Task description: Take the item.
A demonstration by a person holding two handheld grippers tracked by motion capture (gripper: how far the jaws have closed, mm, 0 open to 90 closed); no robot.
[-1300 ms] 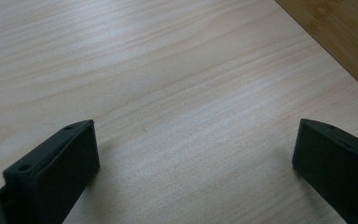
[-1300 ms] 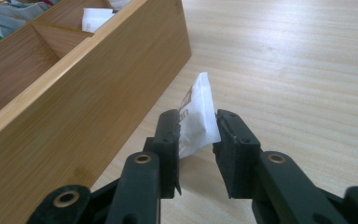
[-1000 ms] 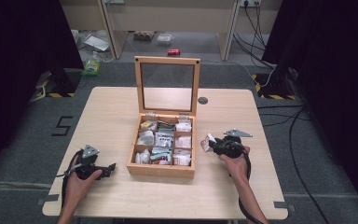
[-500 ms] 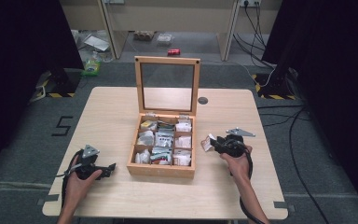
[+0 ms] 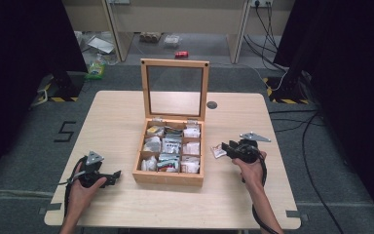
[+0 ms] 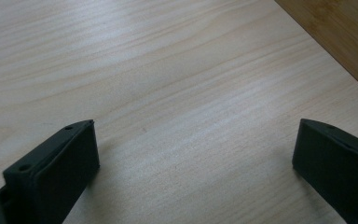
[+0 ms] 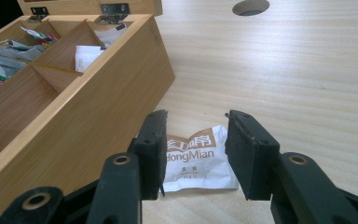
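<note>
**A:** Where does the sachet lie?

**B:** The white sachet (image 7: 200, 161), printed "HongMian" on a brown band, lies flat on the pale wooden counter (image 5: 126, 117), just to the right of the wooden box (image 5: 168, 176), near the box's near right corner.

**A:** And the right hand-held gripper?

**B:** The right hand-held gripper (image 7: 195, 151) points left toward the box, low over the counter. Its jaws have just been opening; they stand apart, one on either side of the sachet, and the pads do not press on it. In the high view, the gripper (image 5: 225, 147) sits at the sachet's right edge, held by the person's right hand (image 5: 251, 168).

**A:** The left one?

**B:** The left hand-held gripper (image 6: 196, 154) rests at the counter's near left, jaws wide apart over bare wood, well apart from the sachet. The left hand (image 5: 80, 187) holds it.

**A:** The box itself?

**B:** Its glass-paned lid (image 5: 175, 87) stands upright at the far side. The compartments hold packets of mixed colours; in the right gripper view, the compartment nearest the camera looks empty.
</note>
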